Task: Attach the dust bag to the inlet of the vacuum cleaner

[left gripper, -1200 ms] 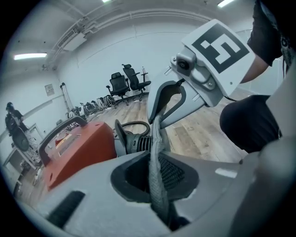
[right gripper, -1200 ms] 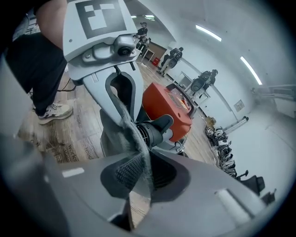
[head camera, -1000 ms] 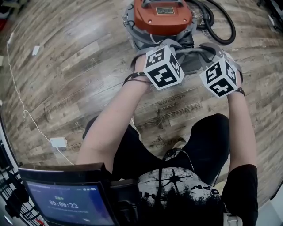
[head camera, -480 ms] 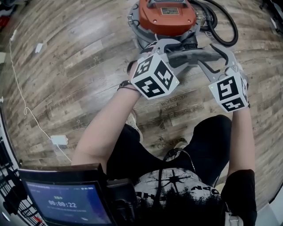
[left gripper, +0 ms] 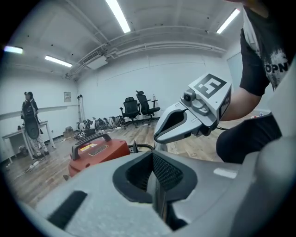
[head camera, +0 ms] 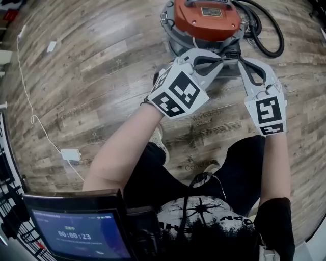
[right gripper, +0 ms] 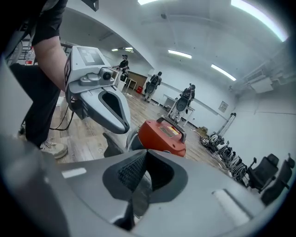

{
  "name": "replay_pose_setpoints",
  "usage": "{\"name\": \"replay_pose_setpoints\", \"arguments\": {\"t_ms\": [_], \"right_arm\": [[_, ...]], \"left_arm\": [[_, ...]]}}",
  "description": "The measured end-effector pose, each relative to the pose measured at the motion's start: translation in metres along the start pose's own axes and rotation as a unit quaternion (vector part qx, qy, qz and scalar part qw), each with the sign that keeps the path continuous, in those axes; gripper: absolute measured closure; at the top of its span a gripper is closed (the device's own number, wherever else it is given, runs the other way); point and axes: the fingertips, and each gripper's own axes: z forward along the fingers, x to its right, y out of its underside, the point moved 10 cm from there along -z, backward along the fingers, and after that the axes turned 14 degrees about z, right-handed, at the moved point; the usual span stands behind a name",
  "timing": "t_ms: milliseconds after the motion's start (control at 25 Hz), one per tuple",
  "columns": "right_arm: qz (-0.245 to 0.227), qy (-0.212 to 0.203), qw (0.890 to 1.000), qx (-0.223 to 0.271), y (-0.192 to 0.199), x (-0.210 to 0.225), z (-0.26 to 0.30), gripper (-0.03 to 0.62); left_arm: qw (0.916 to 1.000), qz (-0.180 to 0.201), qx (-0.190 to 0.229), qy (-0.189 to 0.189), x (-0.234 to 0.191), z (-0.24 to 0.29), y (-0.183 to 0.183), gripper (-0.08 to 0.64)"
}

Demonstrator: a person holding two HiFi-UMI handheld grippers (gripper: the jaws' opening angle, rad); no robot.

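Observation:
The vacuum cleaner (head camera: 206,15), a grey drum with an orange top, stands on the wood floor at the top of the head view. It also shows in the left gripper view (left gripper: 97,152) and the right gripper view (right gripper: 162,136). No dust bag appears in any view. My left gripper (head camera: 220,57) and right gripper (head camera: 240,60) hang side by side just in front of the drum, tips nearly meeting. Each is shut with nothing between its pads, as the left (left gripper: 155,178) and right (right gripper: 138,185) own views show.
A black hose (head camera: 266,36) coils to the right of the vacuum. A white cable with a power block (head camera: 70,154) lies on the floor at left. A tablet screen (head camera: 81,237) sits at the bottom left. Office chairs (left gripper: 138,106) and standing people (right gripper: 185,99) are far off.
Both grippers have risen and tipped forward, so their grey jaws now show ahead of the marker cubes. Their tips have come close together in front of the vacuum.

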Motion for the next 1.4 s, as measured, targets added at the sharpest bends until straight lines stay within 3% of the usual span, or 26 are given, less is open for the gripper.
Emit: {"name": "replay_pose_setpoints", "arguments": {"t_ms": [280,480,600,760,1000,1240,1400], "right_arm": [[0.03,-0.016,0.998,0.057,-0.011,-0.012,0.01,0.588],[0.046,-0.044,0.997,0.047,-0.029,-0.024,0.022,0.588],[0.048,-0.08,0.994,0.049,-0.061,-0.027,0.015,0.587],[0.005,-0.125,0.991,0.056,-0.138,-0.025,-0.011,0.588],[-0.005,-0.193,0.98,0.047,-0.284,-0.026,-0.066,0.588],[0.019,-0.242,0.966,0.088,-0.419,-0.02,-0.112,0.588],[0.087,-0.241,0.963,0.089,-0.479,-0.017,-0.125,0.588]], "left_arm": [[0.9998,0.0,0.01,-0.015,-0.008,-0.028,0.018,0.558],[0.9997,-0.008,0.008,-0.023,-0.03,-0.058,0.024,0.559],[0.9992,-0.025,0.007,-0.031,-0.049,-0.088,0.007,0.559],[0.9947,-0.089,0.02,-0.048,-0.073,-0.152,-0.037,0.558],[0.9852,-0.153,0.018,-0.076,-0.115,-0.253,-0.138,0.558],[0.9776,-0.178,0.044,-0.104,-0.167,-0.339,-0.24,0.558],[0.9752,-0.181,0.048,-0.117,-0.201,-0.374,-0.278,0.558]]}}
